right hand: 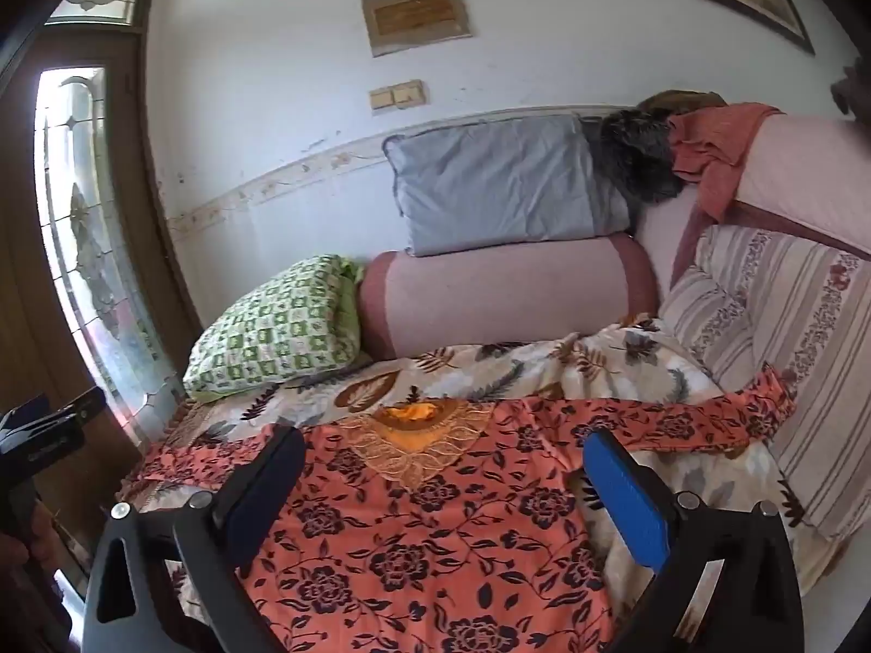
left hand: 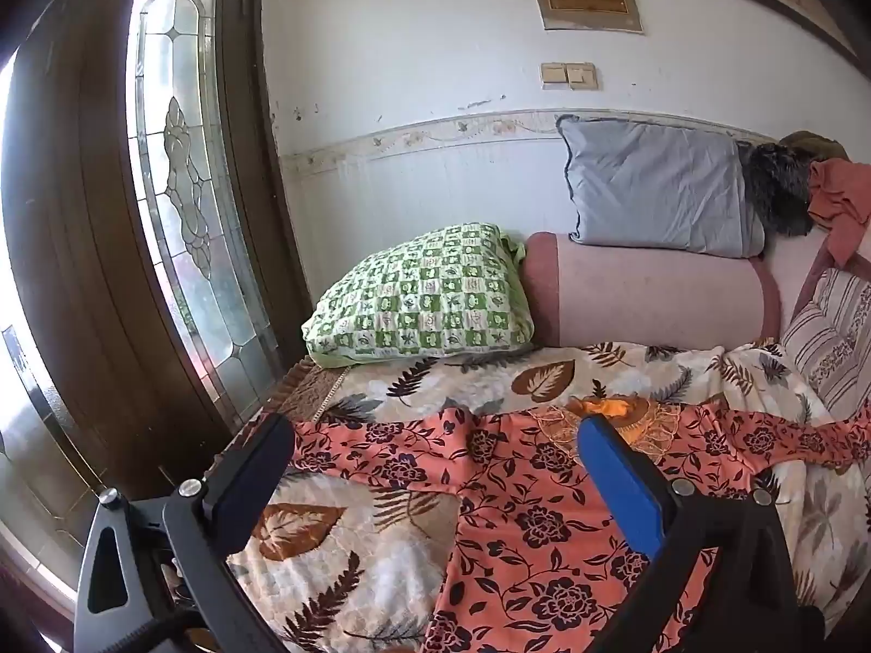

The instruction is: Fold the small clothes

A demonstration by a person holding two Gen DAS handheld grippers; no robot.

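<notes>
While I hover both rigs over the leaf-print blanket (left hand: 337, 560), the orange floral garment (right hand: 413, 533) lies spread flat on it, neckline twd the green pillow (left hand: 424, 294). L gripper (left hand: 435, 468) & R gripper (right hand: 443, 481): fingers spread wide, nothing pinched.

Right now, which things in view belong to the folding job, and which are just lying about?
Job: the floral top, spread flat on the leaf blanket; left gripper and right gripper, both open above it.

Lying about: green pillow, grey pillow, pink bolster, striped cushion, rust cloth.
</notes>
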